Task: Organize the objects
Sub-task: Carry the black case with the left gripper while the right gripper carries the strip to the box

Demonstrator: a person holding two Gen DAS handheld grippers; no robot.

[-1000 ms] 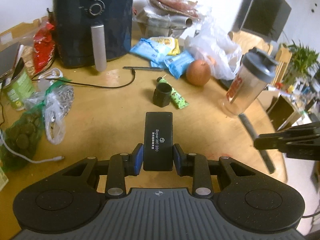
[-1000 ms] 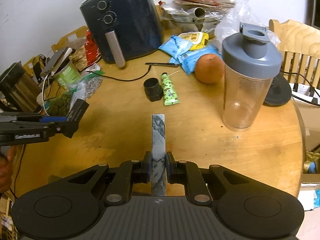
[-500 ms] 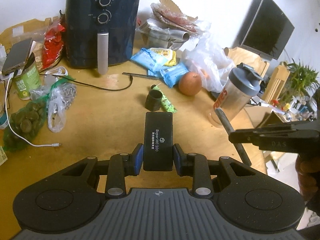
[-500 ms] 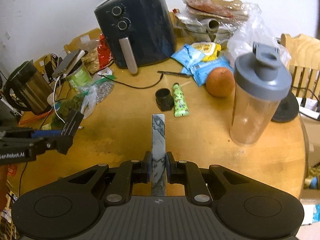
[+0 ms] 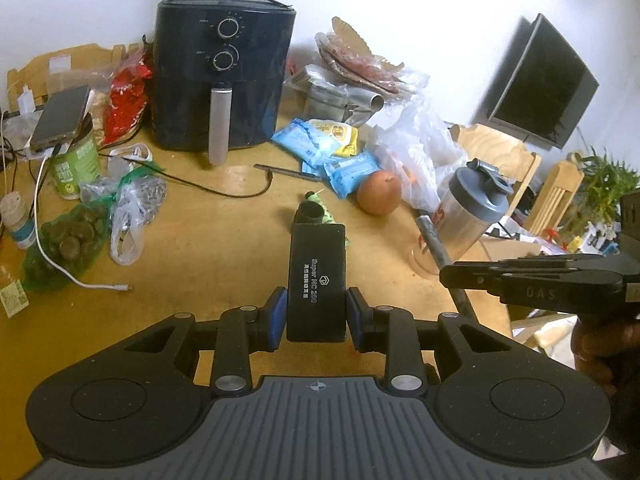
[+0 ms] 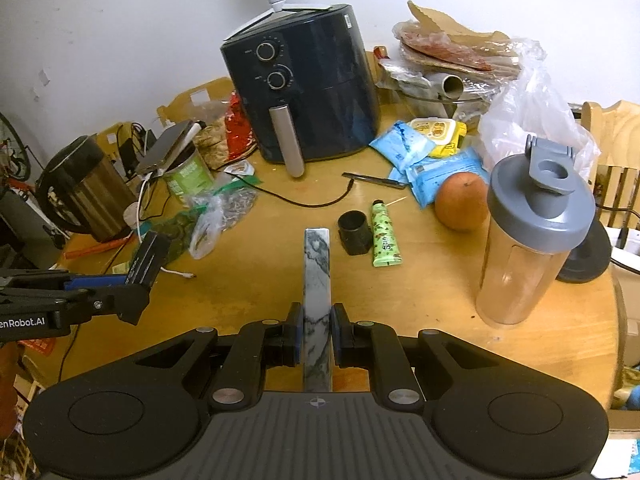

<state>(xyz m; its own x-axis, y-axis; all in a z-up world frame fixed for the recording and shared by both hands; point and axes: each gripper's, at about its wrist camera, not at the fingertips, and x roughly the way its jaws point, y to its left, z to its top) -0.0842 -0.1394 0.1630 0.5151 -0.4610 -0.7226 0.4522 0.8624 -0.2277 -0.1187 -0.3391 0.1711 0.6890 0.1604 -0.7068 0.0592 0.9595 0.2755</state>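
My left gripper (image 5: 316,314) is shut on a black rectangular box (image 5: 317,276) with white lettering and holds it above the round wooden table (image 5: 200,280). My right gripper (image 6: 317,334) is shut on a thin grey marbled slab (image 6: 317,280), held edge-up above the table. The right gripper with its slab shows at the right of the left wrist view (image 5: 532,280). The left gripper with the black box shows at the left of the right wrist view (image 6: 132,280).
A black air fryer (image 6: 304,88) stands at the back. A black cap (image 6: 354,232), green tube (image 6: 385,236), orange (image 6: 460,200), shaker bottle (image 6: 528,232), blue snack packs (image 6: 412,152), plastic bags (image 5: 132,208), a green can (image 5: 76,160) and a kettle (image 6: 84,192) crowd the table.
Both grippers have risen and pulled back from the table, so more of it shows. Each still holds its object.
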